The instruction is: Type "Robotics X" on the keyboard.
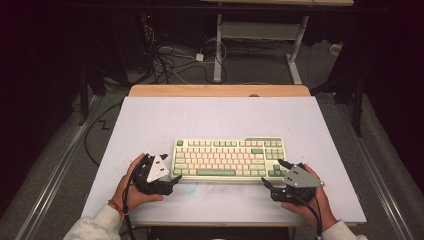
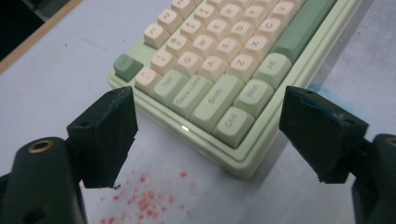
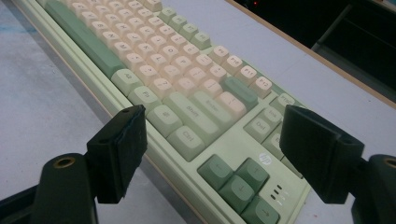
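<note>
1. Pale green plastic framed the keyboard, which lay flat near the front of the grey table, its long side running across in front of the person.

2. At its left end sat the left gripper, jaws spread wide and holding nothing. In the left gripper view the near corner with the Ctrl key lay between the jaws, neither of which touched the case.

3. Mirroring it, the right gripper waited at the other end, also wide open and empty. In the right gripper view the dark green arrow keys sat between its jaws, again with a clear gap on both sides.

4. Both seemed poised to grasp the two ends for a lift or a shift. As I judged it, the chief risk was a jaw closing on keycaps rather than the case edge, which could pop a cap off or press keys.

5. An uneven squeeze could make the smooth case twist or slide on the table; if one side rose first, the board could tilt and slip out.

6. Red specks dotted the table just under the left jaws; dragging the case across them might smear it.
</note>
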Demonstrator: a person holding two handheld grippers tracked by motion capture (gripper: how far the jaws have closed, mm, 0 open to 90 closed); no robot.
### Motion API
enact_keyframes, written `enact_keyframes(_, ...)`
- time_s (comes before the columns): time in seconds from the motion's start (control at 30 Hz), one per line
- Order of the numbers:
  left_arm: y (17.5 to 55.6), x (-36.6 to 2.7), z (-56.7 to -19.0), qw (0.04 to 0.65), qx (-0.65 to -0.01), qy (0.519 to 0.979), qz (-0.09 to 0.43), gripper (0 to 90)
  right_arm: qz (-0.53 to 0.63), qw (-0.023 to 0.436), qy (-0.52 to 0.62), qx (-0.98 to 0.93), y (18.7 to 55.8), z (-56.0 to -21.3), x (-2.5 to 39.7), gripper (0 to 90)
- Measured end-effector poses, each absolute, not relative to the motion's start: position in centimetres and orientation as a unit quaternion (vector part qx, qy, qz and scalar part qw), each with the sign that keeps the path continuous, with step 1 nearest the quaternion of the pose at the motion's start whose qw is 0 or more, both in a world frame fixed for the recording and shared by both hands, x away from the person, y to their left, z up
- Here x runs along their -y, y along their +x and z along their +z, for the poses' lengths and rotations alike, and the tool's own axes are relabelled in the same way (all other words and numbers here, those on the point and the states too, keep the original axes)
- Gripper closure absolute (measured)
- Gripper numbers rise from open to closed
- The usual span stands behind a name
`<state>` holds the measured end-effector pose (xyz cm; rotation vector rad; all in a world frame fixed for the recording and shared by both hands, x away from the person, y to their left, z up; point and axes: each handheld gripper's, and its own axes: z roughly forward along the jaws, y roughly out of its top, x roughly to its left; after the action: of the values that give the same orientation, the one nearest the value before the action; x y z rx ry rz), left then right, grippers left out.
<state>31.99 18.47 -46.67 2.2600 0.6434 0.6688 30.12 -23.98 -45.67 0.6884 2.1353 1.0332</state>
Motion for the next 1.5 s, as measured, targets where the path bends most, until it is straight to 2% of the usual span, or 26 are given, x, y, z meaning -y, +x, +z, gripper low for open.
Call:
enact_keyframes(0.3,31.5,-20.1,-47.6,0.331,-0.274,0.872,0.235,19.5,0.395,0.327,0.265,-0.817,30.2,-45.7,24.0,23.3)
enact_keyframes(0.47,31.4,-20.6,-47.6,0.333,-0.286,0.870,0.226,28.3,0.394,0.326,0.263,-0.818,30.2,-45.8,23.9,23.3)
enact_keyframes(0.63,31.6,-20.8,-47.5,0.335,-0.290,0.872,0.210,43.7,0.393,0.326,0.263,-0.819,30.2,-45.8,23.9,23.3)
enact_keyframes(0.77,31.7,-20.8,-47.4,0.339,-0.286,0.875,0.196,66.8,0.392,0.326,0.263,-0.819,30.2,-45.8,23.9,23.3)
enact_keyframes(0.97,31.6,-20.5,-47.2,0.329,-0.276,0.884,0.186,87.6,0.391,0.326,0.263,-0.820,30.2,-45.8,23.9,23.3)
enact_keyframes(1.23,32.0,-19.9,-46.1,0.349,-0.276,0.879,0.171,87.9,0.391,0.326,0.263,-0.820,30.2,-45.8,23.8,23.3)
enact_keyframes(1.5,33.7,-17.3,-45.0,0.350,-0.258,0.885,0.166,87.9,0.390,0.326,0.262,-0.820,30.2,-45.8,23.7,23.3)
